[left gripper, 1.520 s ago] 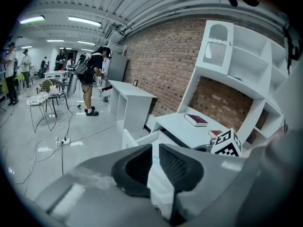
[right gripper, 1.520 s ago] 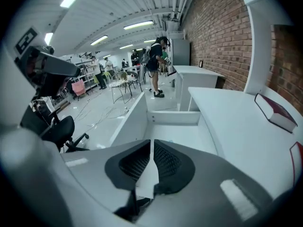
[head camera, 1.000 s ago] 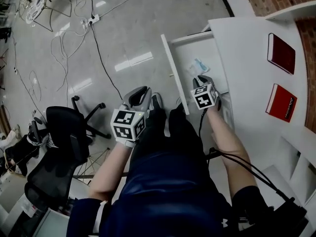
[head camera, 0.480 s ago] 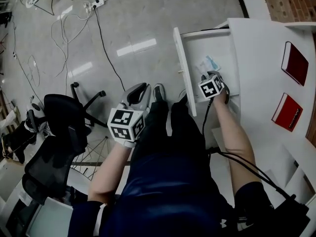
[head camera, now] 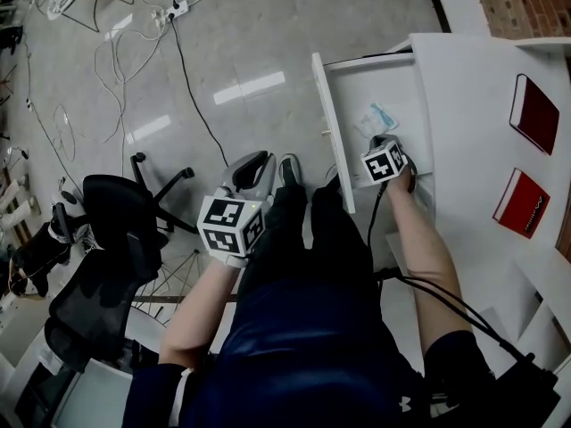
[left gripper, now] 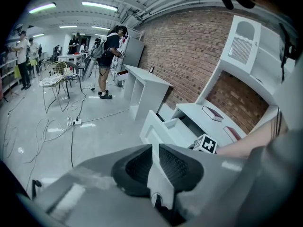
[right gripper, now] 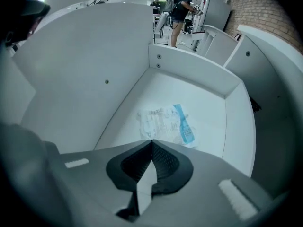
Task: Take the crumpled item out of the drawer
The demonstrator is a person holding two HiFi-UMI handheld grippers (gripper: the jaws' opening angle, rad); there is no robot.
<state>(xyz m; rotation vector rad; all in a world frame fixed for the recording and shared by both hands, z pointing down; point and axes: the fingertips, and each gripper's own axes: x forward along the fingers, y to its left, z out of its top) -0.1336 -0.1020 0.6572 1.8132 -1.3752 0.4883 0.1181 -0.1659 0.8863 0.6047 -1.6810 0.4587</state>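
The crumpled item [head camera: 376,117], a clear wrapper with a blue stripe, lies on the floor of the open white drawer [head camera: 326,105]. In the right gripper view the crumpled item [right gripper: 165,122] sits just beyond the jaws, between the drawer's walls [right gripper: 71,79]. My right gripper [head camera: 378,141] is down inside the drawer, its jaws shut, with the tips of the right gripper [right gripper: 151,141] pinched at the wrapper's near edge. My left gripper [head camera: 260,160] hangs over the floor left of the drawer. In its own view the left gripper [left gripper: 155,148] stands shut with nothing between the pads.
The drawer belongs to a white desk [head camera: 464,105] with two red books [head camera: 535,103] on top. A black office chair [head camera: 107,239] stands at the left. Cables [head camera: 116,78] and a power strip [head camera: 178,7] lie on the grey floor. People stand far off in the room.
My right gripper has gone further into the drawer, up to the wrapper. The left gripper has stayed where it was.
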